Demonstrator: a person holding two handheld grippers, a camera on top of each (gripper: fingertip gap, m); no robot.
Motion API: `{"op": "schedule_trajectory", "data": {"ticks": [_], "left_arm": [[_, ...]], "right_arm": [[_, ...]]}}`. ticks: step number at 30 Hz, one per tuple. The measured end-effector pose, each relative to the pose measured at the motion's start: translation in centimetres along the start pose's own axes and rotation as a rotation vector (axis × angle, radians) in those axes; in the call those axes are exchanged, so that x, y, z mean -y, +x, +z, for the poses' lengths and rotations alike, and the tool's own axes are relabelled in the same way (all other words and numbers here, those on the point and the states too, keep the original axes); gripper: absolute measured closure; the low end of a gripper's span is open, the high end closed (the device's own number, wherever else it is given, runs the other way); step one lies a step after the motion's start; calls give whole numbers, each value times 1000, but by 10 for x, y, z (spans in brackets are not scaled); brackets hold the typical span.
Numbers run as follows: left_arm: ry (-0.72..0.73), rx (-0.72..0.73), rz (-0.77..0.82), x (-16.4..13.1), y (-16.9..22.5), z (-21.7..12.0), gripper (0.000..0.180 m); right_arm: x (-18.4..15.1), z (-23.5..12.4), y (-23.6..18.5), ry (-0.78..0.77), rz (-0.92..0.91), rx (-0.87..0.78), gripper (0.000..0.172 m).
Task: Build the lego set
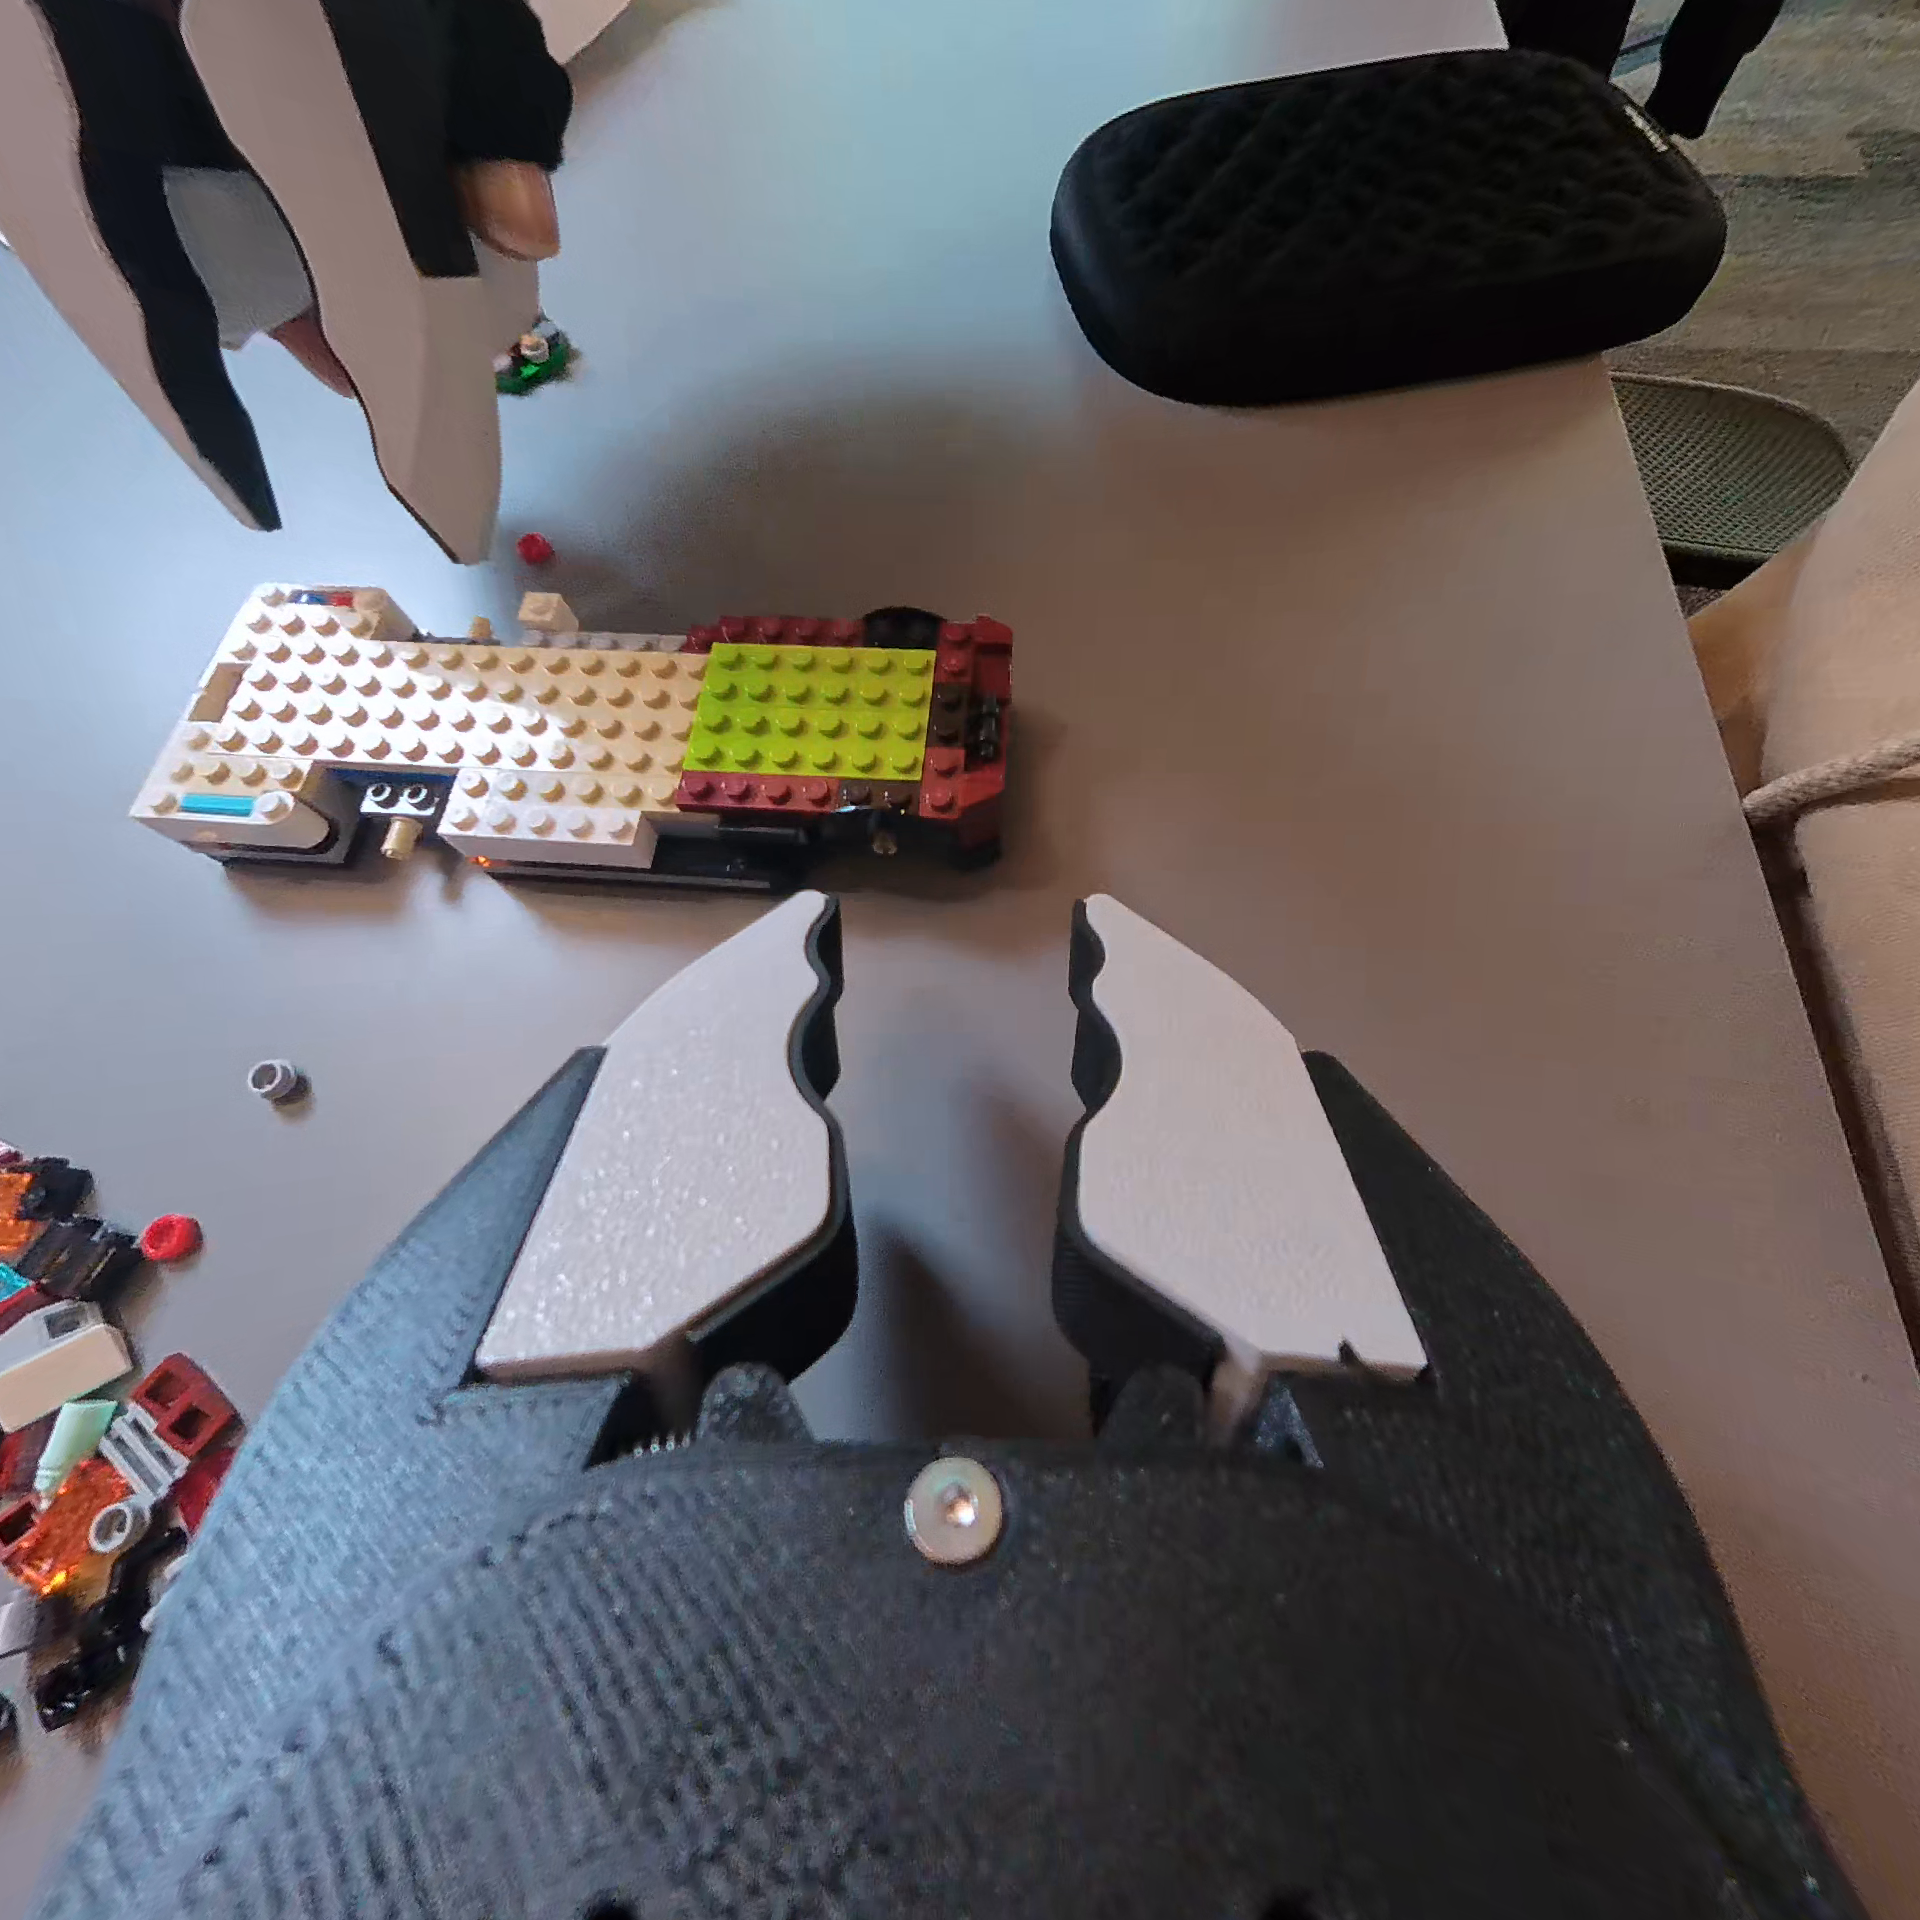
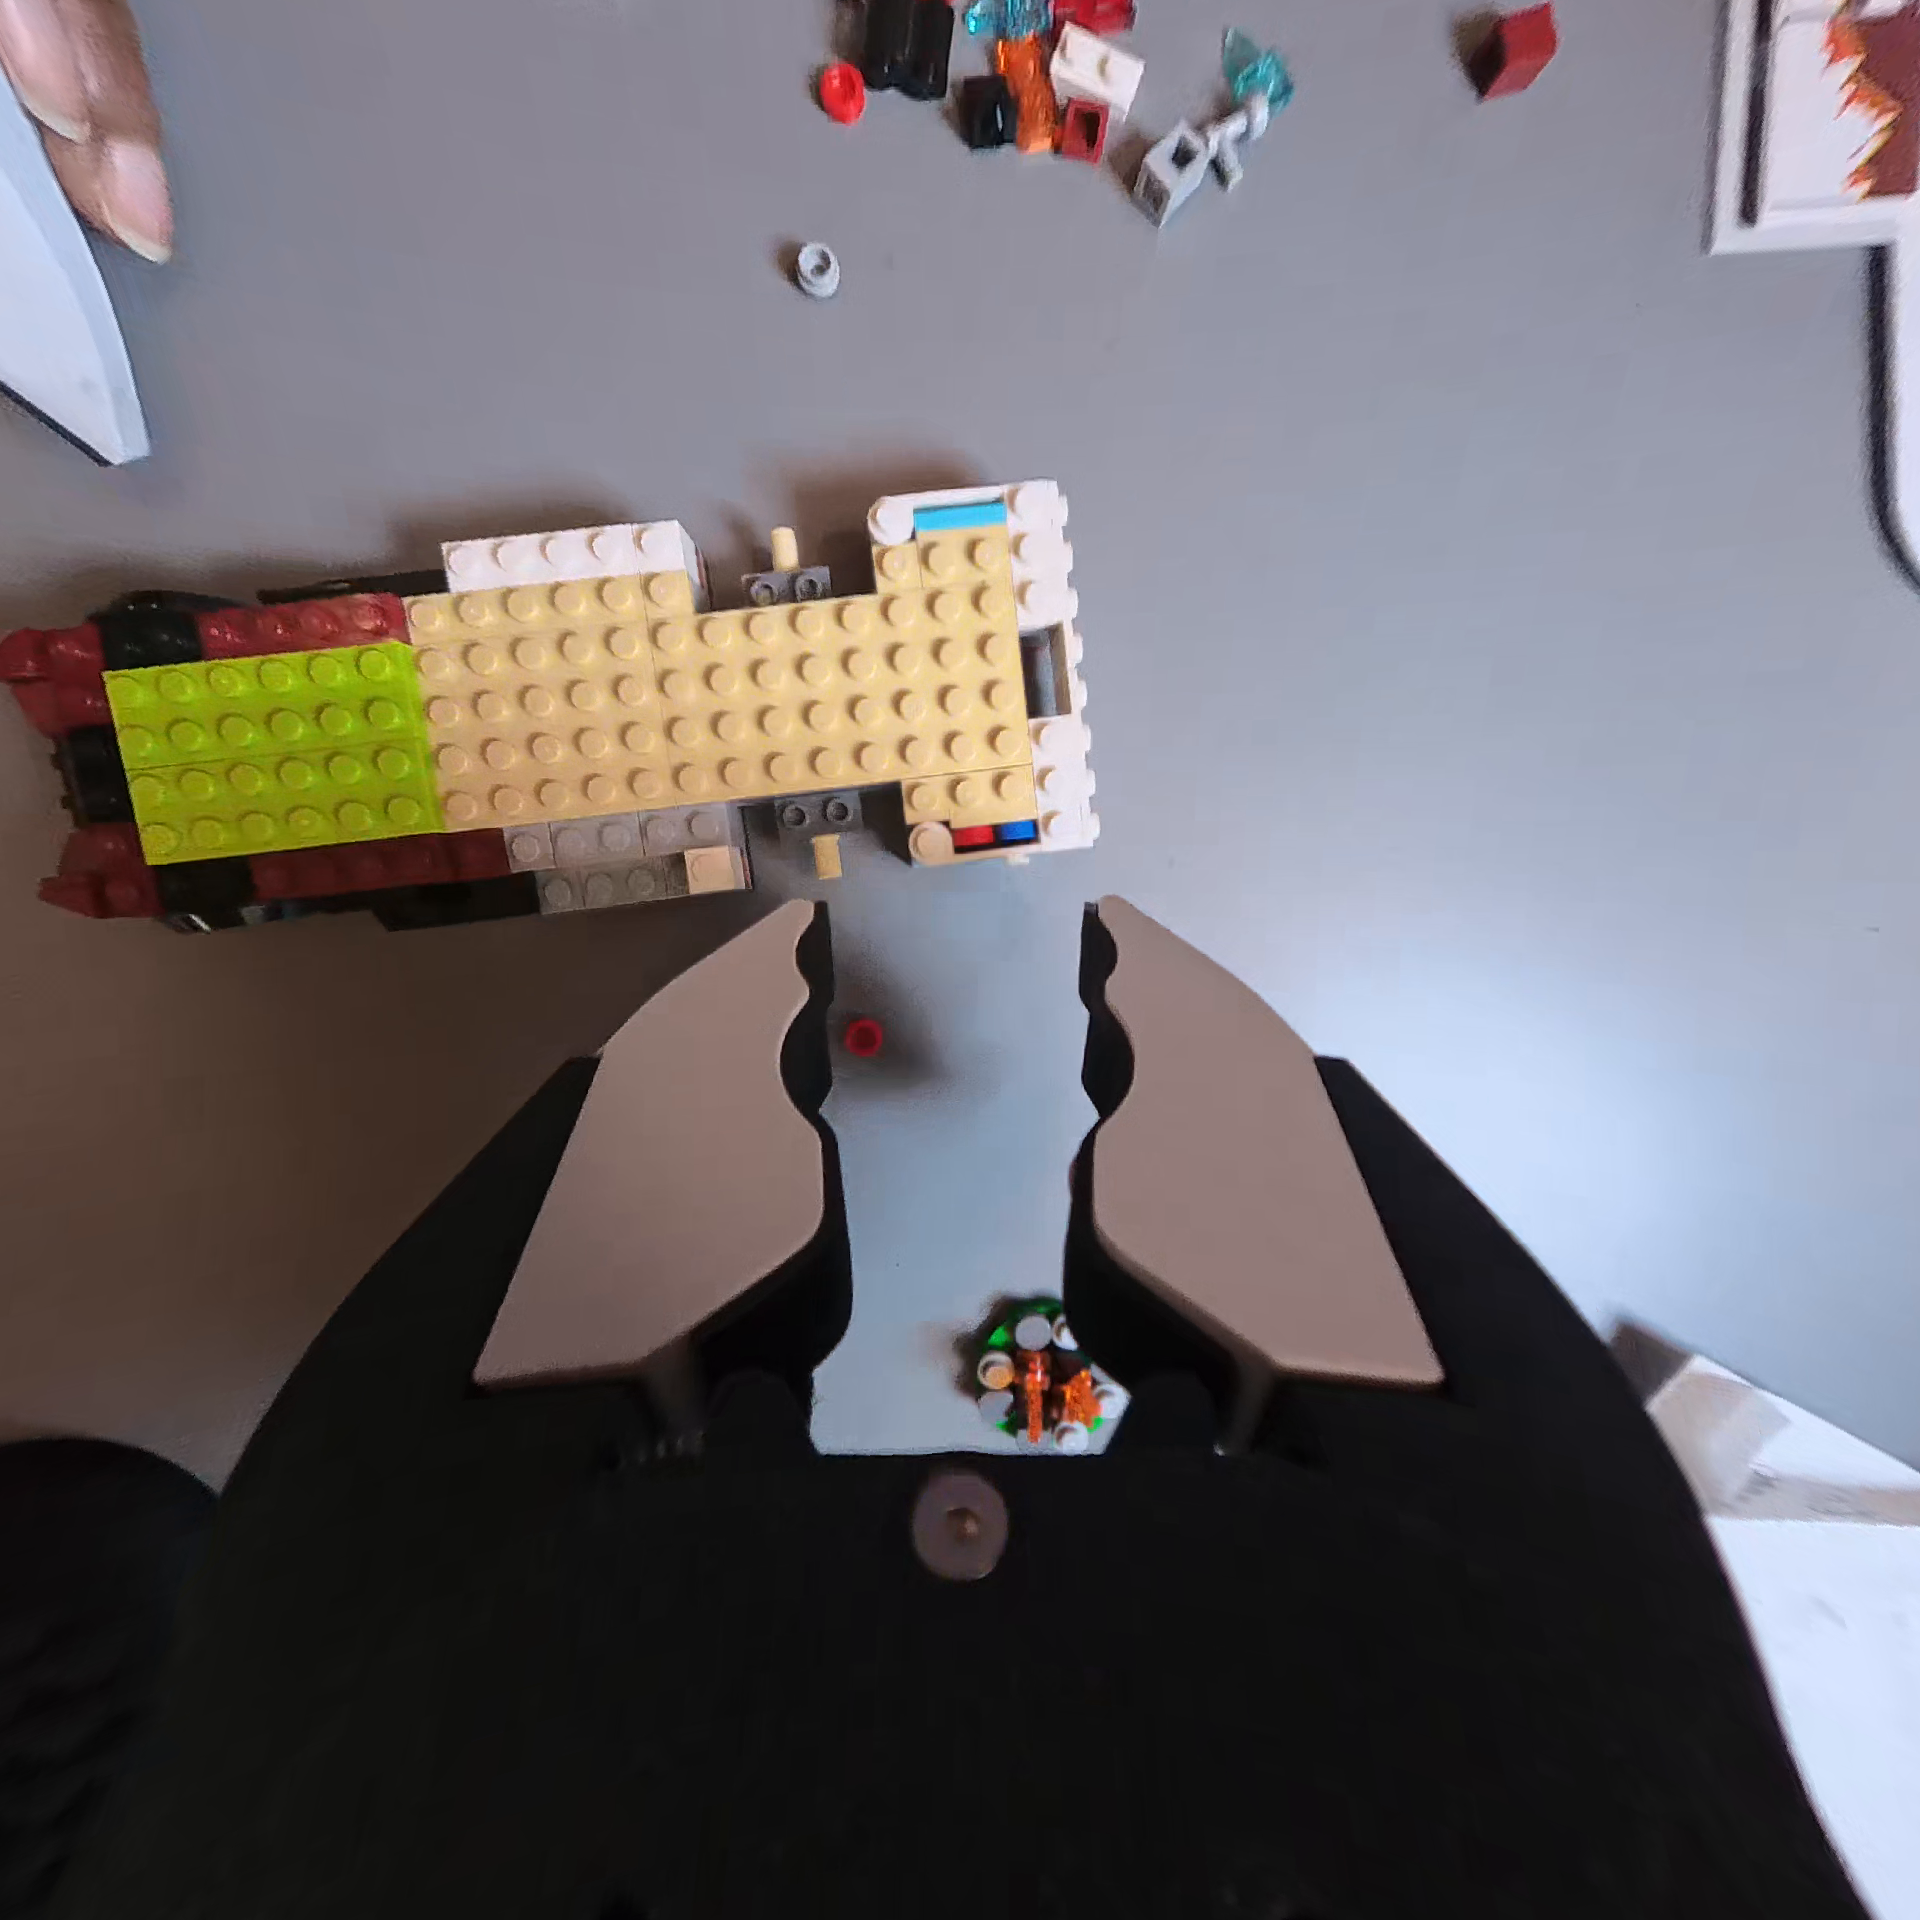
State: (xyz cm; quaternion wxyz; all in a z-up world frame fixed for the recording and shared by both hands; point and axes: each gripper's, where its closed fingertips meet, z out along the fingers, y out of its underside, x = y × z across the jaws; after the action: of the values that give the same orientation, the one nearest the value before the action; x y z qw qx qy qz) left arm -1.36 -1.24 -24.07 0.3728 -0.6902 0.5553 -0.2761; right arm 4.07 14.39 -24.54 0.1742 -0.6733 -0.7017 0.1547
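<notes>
Grey table [image 1: 1351, 727], brick model [image 1: 582, 727], loose bricks [image 2: 1049, 83], black pad [image 1: 1382, 218]

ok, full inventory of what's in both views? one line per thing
table: one, grey, under everything
brick model: one, long; tan, white, lime and dark red; flat at table centre
red stud: one, loose on the table between the right claw's fingers, untouched
green piece: one, small, orange and grey bits on top, near right claw base
grey round piece: one, alone beside the model
loose bricks: a pile, mixed colours, table edge
black cushion: one, far table corner
left claw: open, empty, by the model's dark red end
right claw: open, empty, by the model's white end
</notes>
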Motion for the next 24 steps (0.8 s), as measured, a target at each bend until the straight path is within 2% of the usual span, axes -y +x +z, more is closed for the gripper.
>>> {"op": "schedule_trajectory", "data": {"ticks": [7,13,18,21,24], "left_arm": [[-3,26,8,-1,-5,-3,138],[50,88,1,7,-20,-19,140],[118,189,-38,10,-45,-43,142],[132,229,-56,10,-55,-51,142],[127,266,-44,8,-62,-54,141]], "right_arm": [[21,15,-14,56,33,179,123],[53,23,-32,70,-8,244,116],[57,21,-62,17,-17,145,95],[46,19,-85,-13,85,67,84],[38,19,-97,-4,186,-29,83]]}}
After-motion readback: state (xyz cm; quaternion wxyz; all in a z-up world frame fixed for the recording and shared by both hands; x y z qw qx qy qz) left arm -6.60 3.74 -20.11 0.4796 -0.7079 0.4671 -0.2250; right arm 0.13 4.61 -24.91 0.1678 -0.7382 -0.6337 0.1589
